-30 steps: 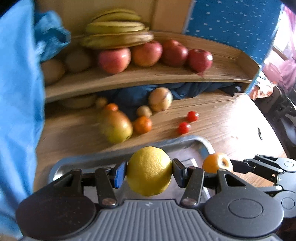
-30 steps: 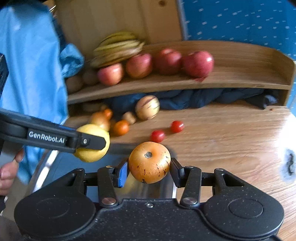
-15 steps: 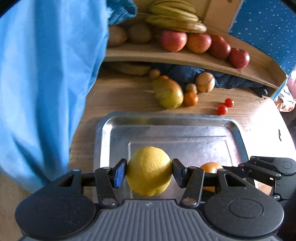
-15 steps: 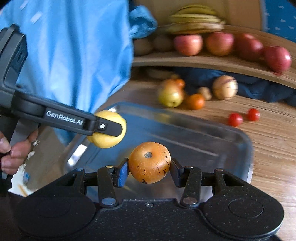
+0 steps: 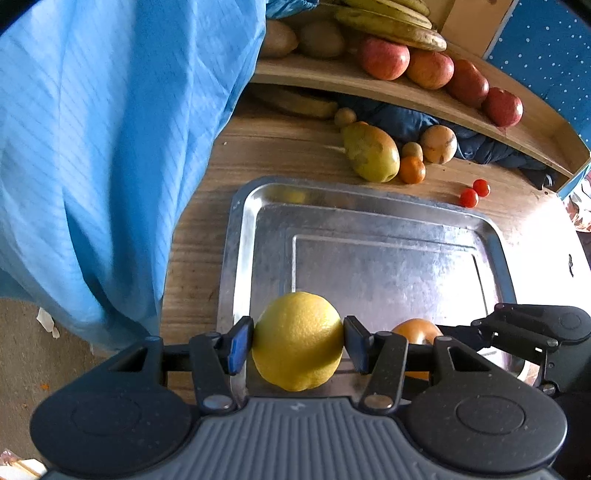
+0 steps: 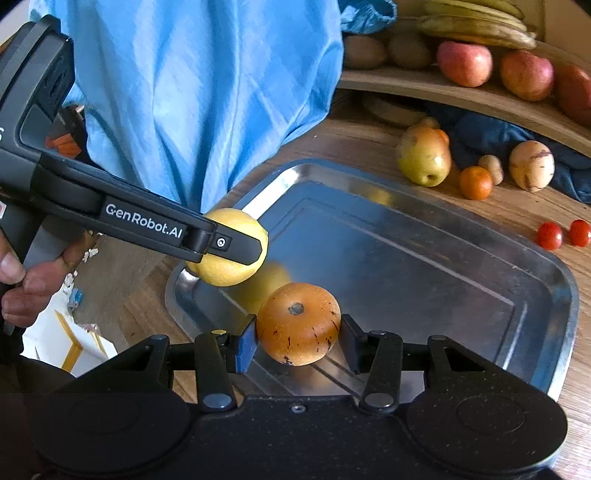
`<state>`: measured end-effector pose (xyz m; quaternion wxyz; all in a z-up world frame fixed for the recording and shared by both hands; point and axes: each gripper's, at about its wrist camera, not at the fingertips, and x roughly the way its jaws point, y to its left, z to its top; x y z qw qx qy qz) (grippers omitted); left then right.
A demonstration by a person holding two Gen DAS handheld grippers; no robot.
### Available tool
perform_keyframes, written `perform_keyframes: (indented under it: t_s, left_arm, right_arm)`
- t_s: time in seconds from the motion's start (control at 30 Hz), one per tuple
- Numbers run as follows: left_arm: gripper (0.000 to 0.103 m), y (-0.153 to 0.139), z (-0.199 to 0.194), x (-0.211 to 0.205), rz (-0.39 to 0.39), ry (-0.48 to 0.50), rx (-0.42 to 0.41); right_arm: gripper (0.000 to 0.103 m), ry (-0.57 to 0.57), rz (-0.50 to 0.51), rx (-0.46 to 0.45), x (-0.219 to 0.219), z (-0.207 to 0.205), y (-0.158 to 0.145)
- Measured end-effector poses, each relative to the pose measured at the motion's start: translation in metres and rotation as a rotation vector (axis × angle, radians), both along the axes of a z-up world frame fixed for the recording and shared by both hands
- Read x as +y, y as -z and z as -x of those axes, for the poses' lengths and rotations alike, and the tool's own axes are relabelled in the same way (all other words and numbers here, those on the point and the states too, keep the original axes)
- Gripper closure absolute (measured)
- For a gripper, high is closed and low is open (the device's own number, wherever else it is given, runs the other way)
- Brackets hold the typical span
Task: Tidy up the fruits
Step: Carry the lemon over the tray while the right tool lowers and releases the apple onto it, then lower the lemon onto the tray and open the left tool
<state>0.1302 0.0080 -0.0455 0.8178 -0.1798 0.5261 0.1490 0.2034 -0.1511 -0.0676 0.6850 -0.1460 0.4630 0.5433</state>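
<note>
My left gripper (image 5: pixel 298 341) is shut on a yellow lemon (image 5: pixel 297 340) and holds it over the near left corner of a steel tray (image 5: pixel 388 236). The lemon also shows in the right wrist view (image 6: pixel 236 271), under the left gripper's finger (image 6: pixel 221 242). My right gripper (image 6: pixel 298 334) is shut on an orange fruit (image 6: pixel 297 332) with dark specks, held over the tray (image 6: pixel 424 258) near its front edge. The orange fruit shows in the left wrist view (image 5: pixel 417 328), to the right of the lemon.
Beyond the tray lie a green-yellow mango (image 5: pixel 371 151), a small tangerine (image 5: pixel 412 170), a tan round fruit (image 5: pixel 438 144) and two cherry tomatoes (image 5: pixel 474 192). A wooden shelf (image 5: pixel 369 79) holds apples (image 5: pixel 384 59) and bananas (image 5: pixel 391 26). Blue cloth (image 5: pixel 110 129) hangs at left.
Both grippers have pulled back toward the near side and tilted down with their fruits. The tray now lies spread out under them, and the shelf looks farther away.
</note>
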Motion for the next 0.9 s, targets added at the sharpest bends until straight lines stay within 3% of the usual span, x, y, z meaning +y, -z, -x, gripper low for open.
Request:
perform_keyframes:
  t_s: [0.57, 0.73, 0.83, 0.9]
  left_arm:
    - [0.045, -0.001, 0.000, -0.009, -0.021, 0.002, 0.016]
    - [0.042, -0.006, 0.000, -0.017, -0.044, 0.015, 0.008]
    - [0.039, -0.009, 0.004, -0.023, -0.057, 0.015, 0.022]
    - [0.024, -0.016, 0.008, -0.027, -0.078, 0.015, 0.024]
  right_arm:
    - [0.053, -0.007, -0.010, 0.005, -0.010, 0.002, 0.000]
    - [0.043, -0.007, -0.028, 0.011, -0.017, -0.001, -0.003]
    - [0.040, -0.008, -0.036, 0.013, -0.022, -0.002, -0.004]
    - [0.038, -0.008, -0.044, 0.014, -0.026, -0.003, -0.005]
